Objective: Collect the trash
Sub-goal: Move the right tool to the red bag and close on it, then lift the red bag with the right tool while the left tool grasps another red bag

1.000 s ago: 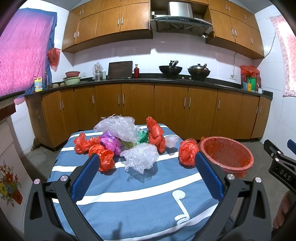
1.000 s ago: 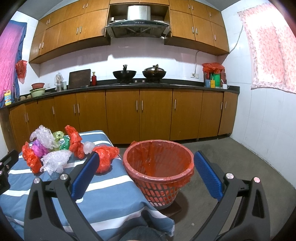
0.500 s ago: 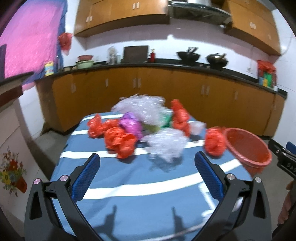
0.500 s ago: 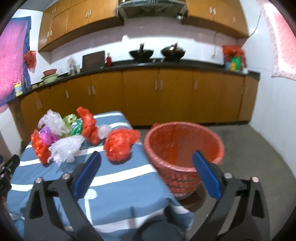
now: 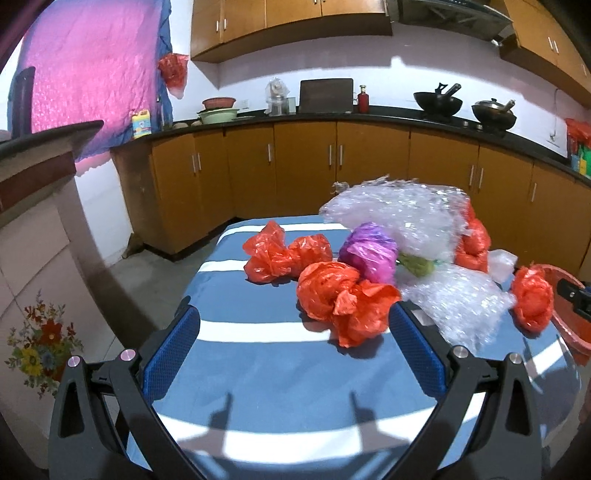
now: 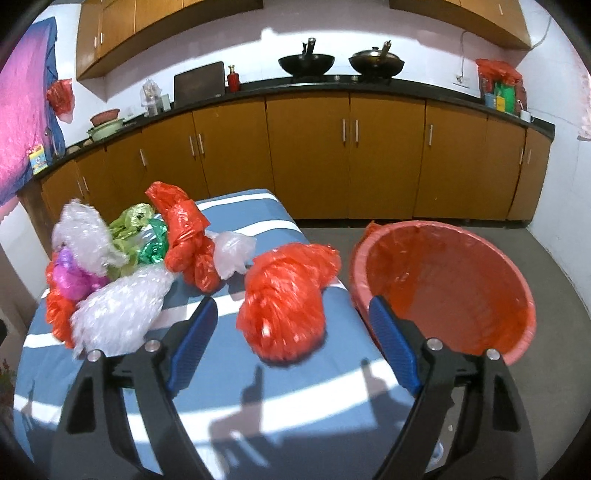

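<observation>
The right tool, its jaws spread but just narrowing with nothing between them, faces the lone red bag at twelve o'clock on the tabletop, the basket at two.

a home kitchen: brown wooden cabinets run under a black countertop, two woks sit on the stove, a range hood hangs above.
</observation>
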`<action>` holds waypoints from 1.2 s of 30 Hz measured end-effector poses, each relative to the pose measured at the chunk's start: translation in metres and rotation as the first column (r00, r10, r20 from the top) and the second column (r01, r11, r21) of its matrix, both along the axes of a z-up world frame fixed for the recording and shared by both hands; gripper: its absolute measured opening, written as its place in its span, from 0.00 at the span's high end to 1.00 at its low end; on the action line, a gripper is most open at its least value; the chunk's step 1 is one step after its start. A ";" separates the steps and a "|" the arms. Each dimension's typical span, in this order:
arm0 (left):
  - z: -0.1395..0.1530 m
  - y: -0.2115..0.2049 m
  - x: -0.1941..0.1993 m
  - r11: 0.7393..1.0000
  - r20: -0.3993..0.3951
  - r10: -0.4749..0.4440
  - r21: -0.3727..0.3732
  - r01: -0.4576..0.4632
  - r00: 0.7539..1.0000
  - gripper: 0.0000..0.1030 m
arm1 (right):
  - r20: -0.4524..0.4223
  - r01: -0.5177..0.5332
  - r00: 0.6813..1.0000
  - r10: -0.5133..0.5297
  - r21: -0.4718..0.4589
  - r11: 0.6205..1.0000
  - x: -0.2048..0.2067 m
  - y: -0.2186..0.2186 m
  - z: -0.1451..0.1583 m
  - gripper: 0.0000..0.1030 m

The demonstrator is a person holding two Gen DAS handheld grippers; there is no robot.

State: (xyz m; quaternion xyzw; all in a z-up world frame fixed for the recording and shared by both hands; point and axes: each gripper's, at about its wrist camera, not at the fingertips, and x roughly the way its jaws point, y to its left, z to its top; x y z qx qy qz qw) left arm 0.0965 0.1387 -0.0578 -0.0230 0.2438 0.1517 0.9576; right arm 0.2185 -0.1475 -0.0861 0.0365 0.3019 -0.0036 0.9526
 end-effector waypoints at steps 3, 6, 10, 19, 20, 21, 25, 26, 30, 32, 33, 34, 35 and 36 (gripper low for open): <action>-0.002 0.005 0.010 1.000 -0.003 -0.009 -0.024 0.009 1.000 0.02 | -0.030 0.016 0.999 -0.016 0.006 1.000 0.020 0.003 -0.008 0.20; -0.005 0.006 0.019 0.999 -0.003 -0.020 -0.029 0.020 1.000 0.02 | -0.062 0.026 0.998 -0.026 -0.004 1.000 0.035 0.004 -0.019 0.20; -0.009 0.004 0.032 0.998 -0.014 -0.042 -0.036 0.042 0.999 0.02 | -0.099 0.021 0.995 -0.022 -0.012 1.000 0.046 0.004 -0.030 0.23; -0.018 -0.005 0.053 0.997 -0.039 -0.069 -0.031 0.068 0.997 0.05 | -0.133 0.018 0.991 -0.014 0.031 0.999 0.053 -0.001 -0.042 0.71; -0.018 -0.005 0.054 0.997 -0.044 -0.069 -0.030 0.068 0.997 0.06 | -0.129 0.016 0.992 -0.012 0.029 0.999 0.052 0.000 -0.042 0.74; -0.019 -0.006 0.055 0.997 -0.046 -0.069 -0.031 0.068 0.997 0.07 | -0.122 0.010 0.992 -0.007 0.025 1.000 0.051 0.001 -0.041 0.76; -0.021 -0.008 0.059 0.997 -0.056 -0.069 -0.040 0.067 0.996 0.12 | -0.104 -0.003 0.995 0.007 0.035 0.999 0.048 0.002 -0.038 0.80; -0.022 -0.009 0.060 0.997 -0.061 -0.071 -0.041 0.069 0.996 0.13 | -0.103 -0.005 0.995 0.009 0.038 0.999 0.047 0.003 -0.037 0.80; -0.025 -0.015 0.067 0.996 -0.082 -0.081 -0.033 0.078 0.993 0.17 | -0.104 -0.014 0.994 0.019 0.048 0.999 0.044 0.003 -0.035 0.80; -0.028 -0.017 0.071 0.996 -0.099 -0.081 -0.030 0.078 0.992 0.21 | -0.106 -0.015 0.994 0.020 0.054 0.998 0.043 0.004 -0.034 0.80; -0.030 -0.018 0.074 0.996 -0.111 -0.082 -0.033 0.078 0.990 0.25 | -0.106 -0.014 0.994 0.020 0.057 0.998 0.043 0.003 -0.034 0.80; -0.032 -0.018 0.076 0.996 -0.124 -0.082 -0.039 0.077 0.989 0.32 | -0.107 -0.014 0.994 0.020 0.060 0.998 0.042 0.002 -0.033 0.80; -0.035 -0.018 0.079 0.995 -0.138 -0.087 -0.053 0.080 0.987 0.36 | -0.109 -0.013 0.994 0.020 0.066 0.998 0.042 0.002 -0.032 0.80; -0.037 -0.017 0.081 0.994 -0.148 -0.091 -0.067 0.082 0.985 0.44 | -0.109 -0.013 0.994 0.020 0.070 0.997 0.041 0.001 -0.031 0.80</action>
